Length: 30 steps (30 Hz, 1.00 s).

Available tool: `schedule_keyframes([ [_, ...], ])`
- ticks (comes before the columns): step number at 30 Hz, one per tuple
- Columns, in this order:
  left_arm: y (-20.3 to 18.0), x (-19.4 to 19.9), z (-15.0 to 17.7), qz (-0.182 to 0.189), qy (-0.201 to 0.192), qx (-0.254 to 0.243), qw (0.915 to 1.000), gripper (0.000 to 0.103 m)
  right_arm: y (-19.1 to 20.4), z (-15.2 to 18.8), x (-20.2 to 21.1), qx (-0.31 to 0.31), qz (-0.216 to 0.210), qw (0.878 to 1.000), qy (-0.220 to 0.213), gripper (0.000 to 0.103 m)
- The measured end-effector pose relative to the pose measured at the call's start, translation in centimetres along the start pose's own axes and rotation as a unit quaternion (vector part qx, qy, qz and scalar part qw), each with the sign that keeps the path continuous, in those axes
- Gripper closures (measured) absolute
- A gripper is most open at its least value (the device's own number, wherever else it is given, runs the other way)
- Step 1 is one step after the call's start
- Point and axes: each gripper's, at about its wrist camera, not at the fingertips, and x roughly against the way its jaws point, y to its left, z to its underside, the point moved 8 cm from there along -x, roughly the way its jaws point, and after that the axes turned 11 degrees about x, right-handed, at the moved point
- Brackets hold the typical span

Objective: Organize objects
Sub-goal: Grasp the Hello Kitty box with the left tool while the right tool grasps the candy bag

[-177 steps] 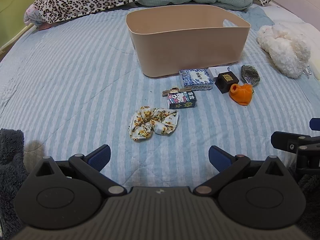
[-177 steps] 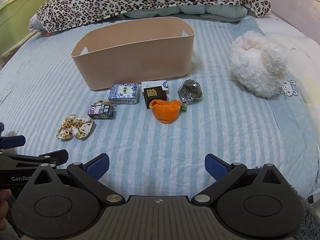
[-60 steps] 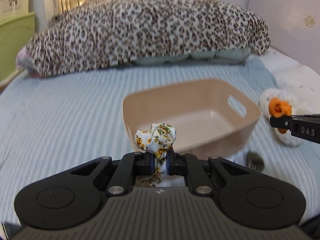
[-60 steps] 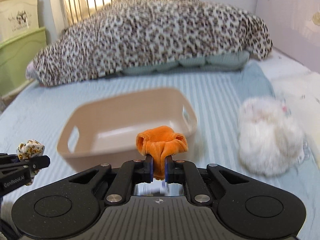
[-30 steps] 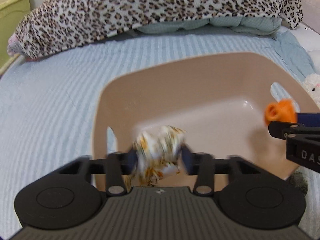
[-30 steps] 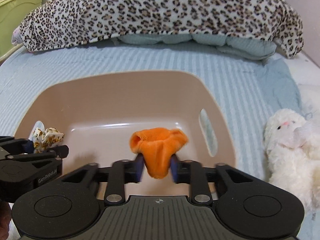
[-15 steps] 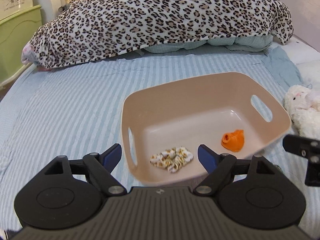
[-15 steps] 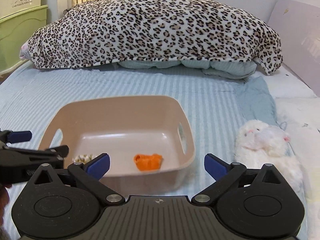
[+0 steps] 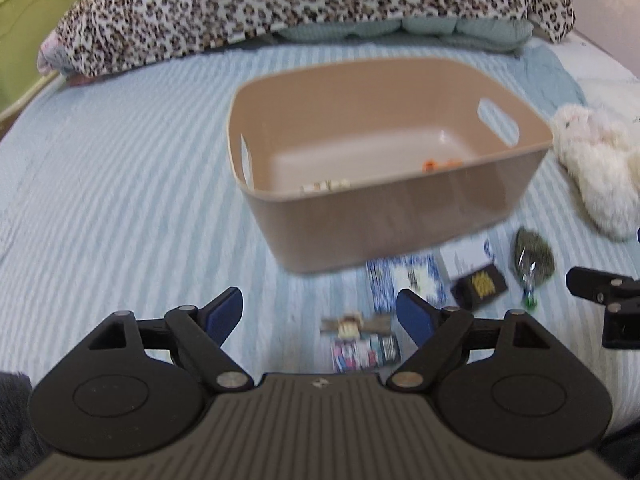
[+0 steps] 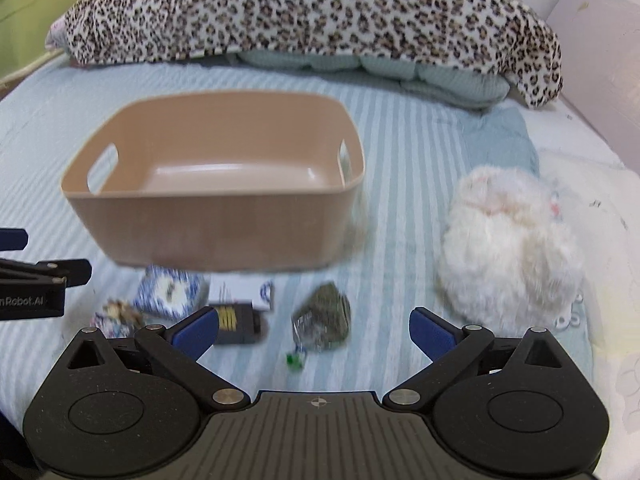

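Observation:
A tan plastic bin (image 9: 400,216) (image 10: 216,216) stands on the striped bedspread. The sunflower scrunchie (image 9: 326,186) and the orange cloth (image 9: 442,165) lie inside it, just showing over the near wall. In front of the bin lie a blue-white box (image 9: 408,278) (image 10: 168,290), a black box with gold print (image 9: 480,284) (image 10: 236,322), a white card (image 10: 244,290), a dark clear packet (image 9: 534,258) (image 10: 324,316) and a small colourful box (image 9: 364,350) (image 10: 116,318). My left gripper (image 9: 320,310) is open above the colourful box. My right gripper (image 10: 314,328) is open above the packet.
A white plush toy (image 9: 596,164) (image 10: 512,252) lies right of the bin. A leopard-print blanket (image 10: 304,12) covers pillows at the bed's head. A green cabinet (image 9: 32,12) stands at the far left. A white sheet (image 10: 600,208) covers the right side.
Both grippers let the scrunchie and orange cloth drop into the bin, opened, then pulled back and lowered toward the items lying in front of the bin.

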Motion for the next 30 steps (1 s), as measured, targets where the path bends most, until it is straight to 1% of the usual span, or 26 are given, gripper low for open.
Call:
schedule_keyframes([
  [6,-0.4,-2.0,2.1,-0.001,0.035,0.003,0.9994,0.019,0.2,1.8,-1.7,-0.003,-0.011,1.000,0.026,0.000],
  [12,-1.0,-3.7,3.2,0.004,0.059,0.008,0.9982,0.019,0.0,3.5,-4.2,-0.012,-0.024,0.998,0.054,0.000],
  [15,-1.3,-4.7,3.8,0.007,0.073,0.016,0.9972,0.019,0.2,4.2,-5.8,-0.002,-0.026,0.997,0.073,0.000],
  [19,-1.3,-6.2,4.8,0.006,0.094,0.021,0.9953,0.019,0.1,4.7,-7.6,0.002,-0.029,0.996,0.083,0.002],
  [24,-1.2,-7.4,5.3,0.000,0.100,0.018,0.9948,0.019,0.1,4.5,-10.0,-0.003,-0.032,0.995,0.092,0.006],
  [27,-1.1,-7.7,5.2,-0.002,0.100,0.017,0.9949,0.019,0.3,4.5,-11.2,-0.014,-0.045,0.994,0.097,0.008],
  [30,-1.0,-7.8,5.1,-0.001,0.101,0.019,0.9947,0.024,0.4,4.3,-11.9,-0.010,-0.037,0.995,0.097,0.012],
])
